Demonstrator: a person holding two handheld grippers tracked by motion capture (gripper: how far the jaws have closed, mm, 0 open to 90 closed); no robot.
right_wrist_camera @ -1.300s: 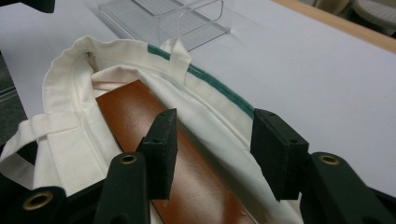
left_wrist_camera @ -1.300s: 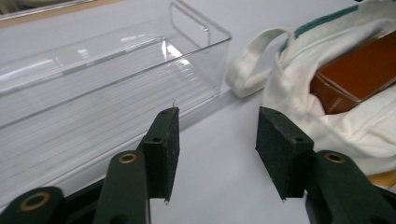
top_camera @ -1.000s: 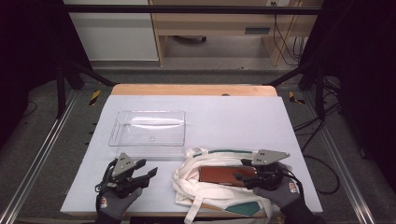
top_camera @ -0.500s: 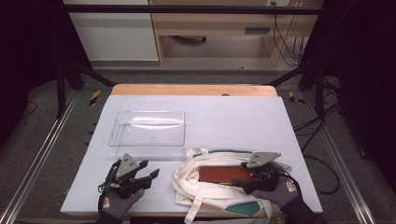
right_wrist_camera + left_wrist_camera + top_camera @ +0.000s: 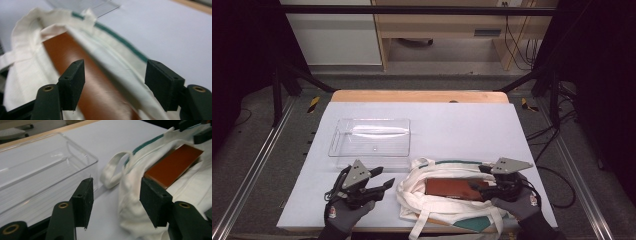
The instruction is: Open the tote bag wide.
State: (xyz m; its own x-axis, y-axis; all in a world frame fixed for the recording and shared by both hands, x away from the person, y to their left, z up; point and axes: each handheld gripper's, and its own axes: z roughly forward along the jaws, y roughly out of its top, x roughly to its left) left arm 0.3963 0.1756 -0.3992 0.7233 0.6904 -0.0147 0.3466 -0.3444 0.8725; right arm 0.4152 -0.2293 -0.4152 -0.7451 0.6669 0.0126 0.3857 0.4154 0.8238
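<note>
Table (image 5: 472, 125): bag (image 5: 437, 210) holding brown packet (image 5: 452, 189)

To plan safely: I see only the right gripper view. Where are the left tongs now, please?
Observer: The left tongs are left of the bag, open, with nothing between the pads.
Operator: Is the tray empty?
Observer: Yes, the clear tray beyond them holds nothing.
Operator: How does the brown board lie?
Observer: The board lies flat in the bag's open mouth, its long side across the table.
</note>
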